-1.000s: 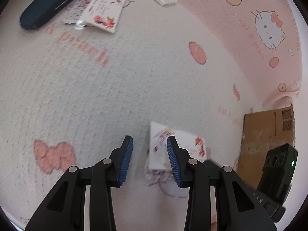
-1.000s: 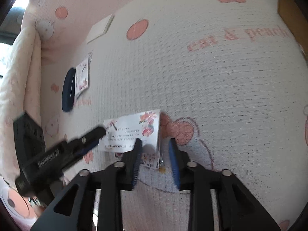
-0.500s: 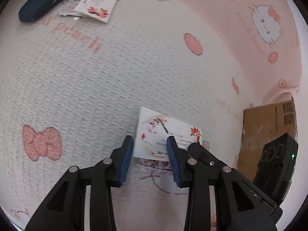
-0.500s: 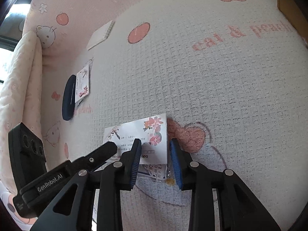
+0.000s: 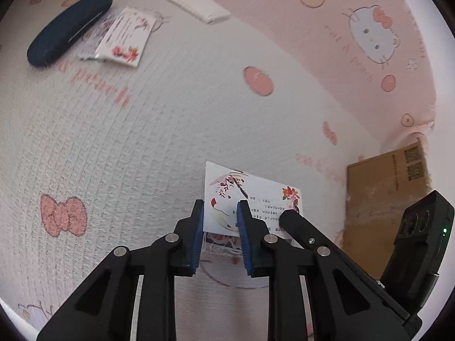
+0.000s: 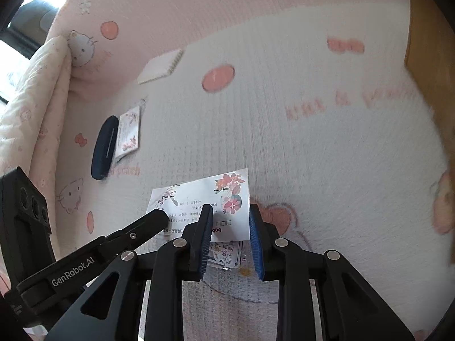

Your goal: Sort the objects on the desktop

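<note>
Both grippers have closed in on the floral card (image 5: 250, 199), which lies on the blanket-covered bed (image 5: 142, 147) near its front edge. Left gripper (image 5: 220, 216) and right gripper (image 6: 230, 221) straddle the card's ends, jaws partly open, gripping nothing. Thin, light and bendable over a plastic packet (image 6: 226, 254), it likely needs an edge pinch. Open bedding stretches toward the glasses case (image 5: 66, 28).

L gripper (image 5: 220, 211) & R gripper (image 6: 230, 211) low, side by side, jaws parted.
</note>
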Tool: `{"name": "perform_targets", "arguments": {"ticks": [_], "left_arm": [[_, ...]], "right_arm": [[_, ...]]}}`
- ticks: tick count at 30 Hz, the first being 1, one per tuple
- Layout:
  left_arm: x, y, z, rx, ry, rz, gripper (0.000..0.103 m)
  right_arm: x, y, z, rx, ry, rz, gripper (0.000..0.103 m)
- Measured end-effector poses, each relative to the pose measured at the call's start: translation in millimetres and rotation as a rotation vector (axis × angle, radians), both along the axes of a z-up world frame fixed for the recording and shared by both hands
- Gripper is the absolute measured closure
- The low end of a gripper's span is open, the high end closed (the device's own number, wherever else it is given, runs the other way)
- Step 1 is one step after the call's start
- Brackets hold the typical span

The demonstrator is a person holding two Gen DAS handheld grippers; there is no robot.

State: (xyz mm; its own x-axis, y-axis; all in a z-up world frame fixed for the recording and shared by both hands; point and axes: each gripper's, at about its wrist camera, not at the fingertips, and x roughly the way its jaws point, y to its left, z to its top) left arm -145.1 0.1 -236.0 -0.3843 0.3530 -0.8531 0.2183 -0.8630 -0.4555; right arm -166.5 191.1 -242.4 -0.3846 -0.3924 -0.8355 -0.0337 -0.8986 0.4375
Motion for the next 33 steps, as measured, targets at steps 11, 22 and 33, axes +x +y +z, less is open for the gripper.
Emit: {"name": "perform_targets", "arguments": {"ticks": [11,22,33], "left_arm": [[-9,47,89,0.055,0.165,-0.055,0.078],[-20,143,162,0.121,0.278,-0.210,0.078],[-55,298,193,0.201,0.299,-0.444,0.078]], "right_arm": [[17,47,105,0.059,0.163,-0.070,0.081],[49,129,193,0.157,0.299,-0.213,0.081],[72,272,243,0.207,0.349,-0.455,0.081]]}}
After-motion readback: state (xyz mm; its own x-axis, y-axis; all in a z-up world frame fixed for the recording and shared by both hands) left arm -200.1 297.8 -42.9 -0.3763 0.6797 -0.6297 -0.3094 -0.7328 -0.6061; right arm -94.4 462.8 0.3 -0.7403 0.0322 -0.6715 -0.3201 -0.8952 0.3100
